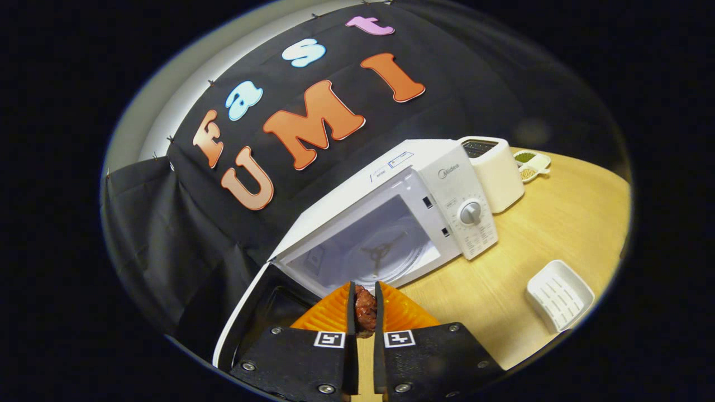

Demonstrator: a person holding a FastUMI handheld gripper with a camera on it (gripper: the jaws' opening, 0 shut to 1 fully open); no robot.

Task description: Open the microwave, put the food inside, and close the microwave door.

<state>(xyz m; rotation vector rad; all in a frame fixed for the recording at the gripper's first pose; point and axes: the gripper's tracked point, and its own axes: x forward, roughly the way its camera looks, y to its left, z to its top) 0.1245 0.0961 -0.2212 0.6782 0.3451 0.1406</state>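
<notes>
At lower centre, the orange fingers (pixel 365 312) pinched the dark food (pixel 365 310), just short of the open microwave (pixel 391 223). A loosened pinch might have dropped it onto the desk (pixel 503 301) or the lowered door (pixel 262 312).

A staged kitchen booth, seemingly — microwave (pixel 391 223) and toaster (pixel 494 173) on a wooden table (pixel 558 223), cloth-walled.
</notes>
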